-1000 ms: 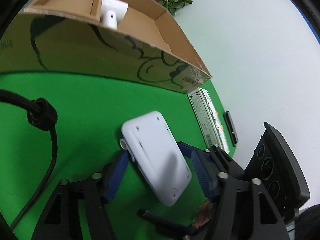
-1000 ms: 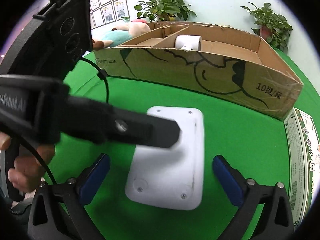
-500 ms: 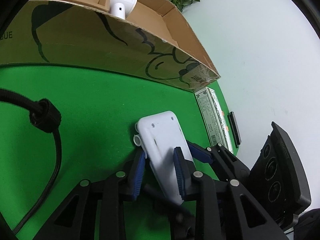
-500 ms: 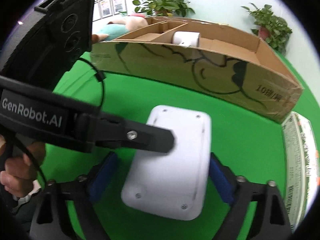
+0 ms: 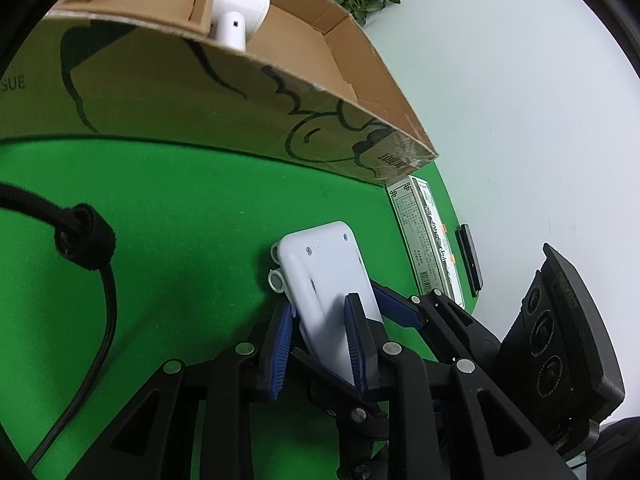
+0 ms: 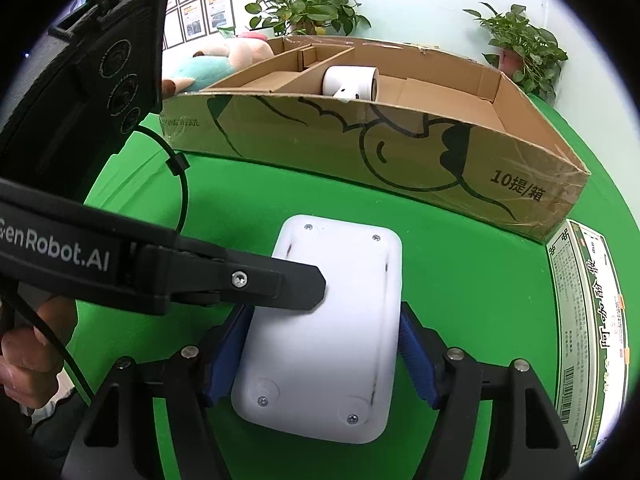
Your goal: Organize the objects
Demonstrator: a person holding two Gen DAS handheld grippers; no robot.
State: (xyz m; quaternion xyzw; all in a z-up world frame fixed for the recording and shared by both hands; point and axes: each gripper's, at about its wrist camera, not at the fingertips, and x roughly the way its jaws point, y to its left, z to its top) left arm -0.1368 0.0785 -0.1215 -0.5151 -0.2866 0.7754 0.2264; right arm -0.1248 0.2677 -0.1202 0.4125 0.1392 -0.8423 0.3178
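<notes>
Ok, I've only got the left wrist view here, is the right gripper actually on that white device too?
Observer: Yes, the right gripper has a blue pad against each long side of the white device.
Operator: How does my left one sit from there?
Observer: The left gripper has one black finger lying across the device's top face.
Operator: Anything behind the box?
Observer: A plush toy lies behind the cardboard box.

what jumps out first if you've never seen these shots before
The white flat device in the middle of the green table, clamped by both the left gripper and the right gripper. Behind it stands a long open cardboard box holding a white cylinder.
</notes>
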